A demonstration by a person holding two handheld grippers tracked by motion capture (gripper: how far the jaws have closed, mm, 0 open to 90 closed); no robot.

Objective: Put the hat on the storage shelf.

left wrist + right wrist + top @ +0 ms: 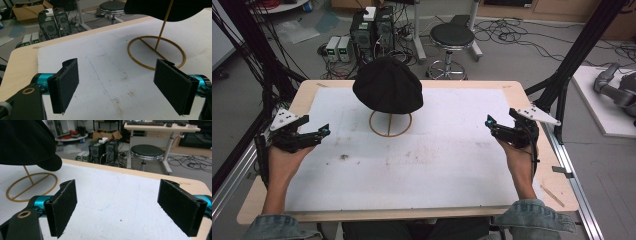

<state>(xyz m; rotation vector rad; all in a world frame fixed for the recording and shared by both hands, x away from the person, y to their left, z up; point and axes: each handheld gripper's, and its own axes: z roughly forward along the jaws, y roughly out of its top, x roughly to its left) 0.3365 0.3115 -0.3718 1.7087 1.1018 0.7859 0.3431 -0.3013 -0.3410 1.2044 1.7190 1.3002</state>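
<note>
A black cap sits on top of a thin gold wire stand at the back middle of the white mat. My left gripper is held at the mat's left edge, open, with nothing between its fingers. At the mat's right edge is my right gripper, also open and empty, its pads wide apart. Both point inward toward the stand. The cap overhangs the stand's ring in the left gripper view, and the cap fills the upper left of the right gripper view.
The mat lies on a wooden table. Behind the table are a round black stool, computer boxes and loose cables on the floor. Black frame posts rise at both sides of the table.
</note>
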